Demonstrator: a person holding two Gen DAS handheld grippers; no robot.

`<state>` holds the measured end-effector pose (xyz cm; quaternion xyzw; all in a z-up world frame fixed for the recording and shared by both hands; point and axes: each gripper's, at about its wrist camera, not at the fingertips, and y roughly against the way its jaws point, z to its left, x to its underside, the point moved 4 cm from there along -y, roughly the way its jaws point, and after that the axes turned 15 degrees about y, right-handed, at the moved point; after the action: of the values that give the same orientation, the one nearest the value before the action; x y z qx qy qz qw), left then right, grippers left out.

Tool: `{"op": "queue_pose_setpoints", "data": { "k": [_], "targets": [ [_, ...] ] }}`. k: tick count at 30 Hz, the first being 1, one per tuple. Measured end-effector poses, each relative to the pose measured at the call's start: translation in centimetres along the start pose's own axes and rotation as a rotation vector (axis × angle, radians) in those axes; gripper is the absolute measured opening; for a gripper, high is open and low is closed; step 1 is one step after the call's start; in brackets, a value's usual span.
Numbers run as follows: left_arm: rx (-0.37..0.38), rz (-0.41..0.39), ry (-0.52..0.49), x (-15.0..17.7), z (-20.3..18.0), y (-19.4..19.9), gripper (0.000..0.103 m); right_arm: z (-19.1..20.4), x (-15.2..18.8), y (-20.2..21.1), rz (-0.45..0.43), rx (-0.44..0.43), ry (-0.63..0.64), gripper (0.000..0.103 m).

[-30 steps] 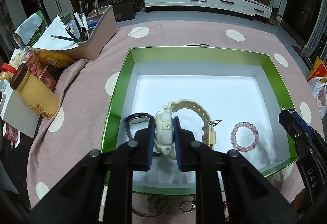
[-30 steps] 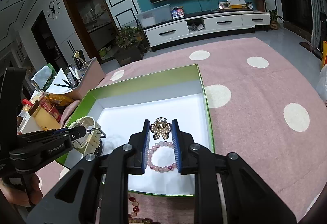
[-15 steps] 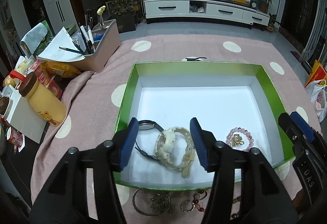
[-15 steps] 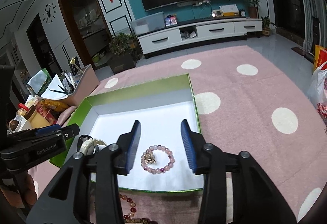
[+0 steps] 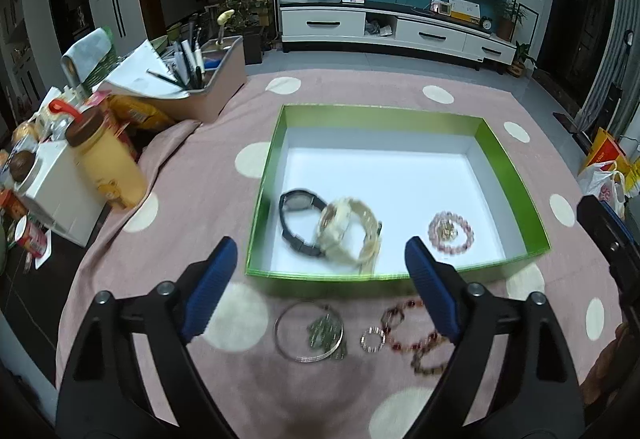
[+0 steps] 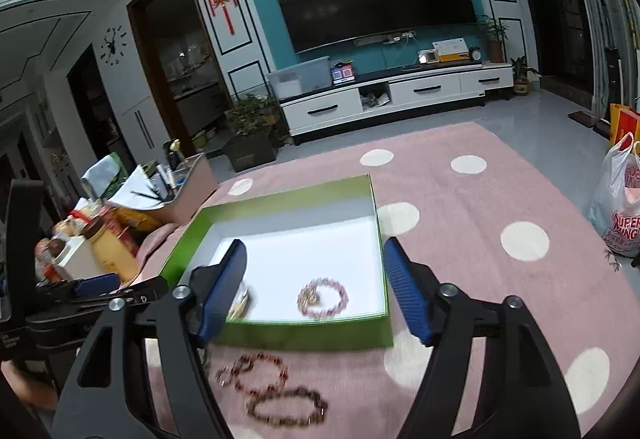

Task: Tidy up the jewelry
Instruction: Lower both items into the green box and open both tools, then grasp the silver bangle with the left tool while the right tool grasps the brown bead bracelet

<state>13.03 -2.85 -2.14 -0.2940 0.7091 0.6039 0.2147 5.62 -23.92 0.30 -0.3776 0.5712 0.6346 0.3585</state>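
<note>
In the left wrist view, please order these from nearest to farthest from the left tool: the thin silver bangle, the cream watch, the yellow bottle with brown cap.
1. Thin silver bangle, on the pink cloth between the left tool's fingers.
2. Cream watch, inside the green box, just ahead.
3. Yellow bottle with brown cap, far left, beyond the cloth's edge.

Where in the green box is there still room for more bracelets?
The green box is bare across its whole far half and between the cream watch and pink bead bracelet. The near left corner is crowded with the black watch.

Glossy green box, soft pink cloth, seemingly metal bangle
</note>
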Motion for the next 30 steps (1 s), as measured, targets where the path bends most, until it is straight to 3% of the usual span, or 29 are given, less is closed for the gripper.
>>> {"op": "queue_pose_setpoints", "data": {
  "k": [9, 20, 27, 30],
  "targets": [
    [0.026, 0.008, 0.028, 2.6, 3.3, 2.7, 0.089, -1.9, 3.5, 4.1, 0.053, -0.012, -0.013, 0.076],
    [0.007, 0.105, 0.127, 6.2, 7.2, 1.0, 0.089, -1.6, 8.0, 3.7, 0.182, -0.051, -0.011, 0.076],
    [-0.002, 0.174, 0.198, 7.1, 9.4, -1.3, 0.073, 0.1, 10.0, 1.4, 0.265, -0.082, 0.020, 0.075],
    [-0.006, 0.186, 0.201, 7.2, 9.8, -2.1, 0.068, 0.6, 10.5, 0.2, 0.298, -0.089, 0.037, 0.068]
  ]
}}
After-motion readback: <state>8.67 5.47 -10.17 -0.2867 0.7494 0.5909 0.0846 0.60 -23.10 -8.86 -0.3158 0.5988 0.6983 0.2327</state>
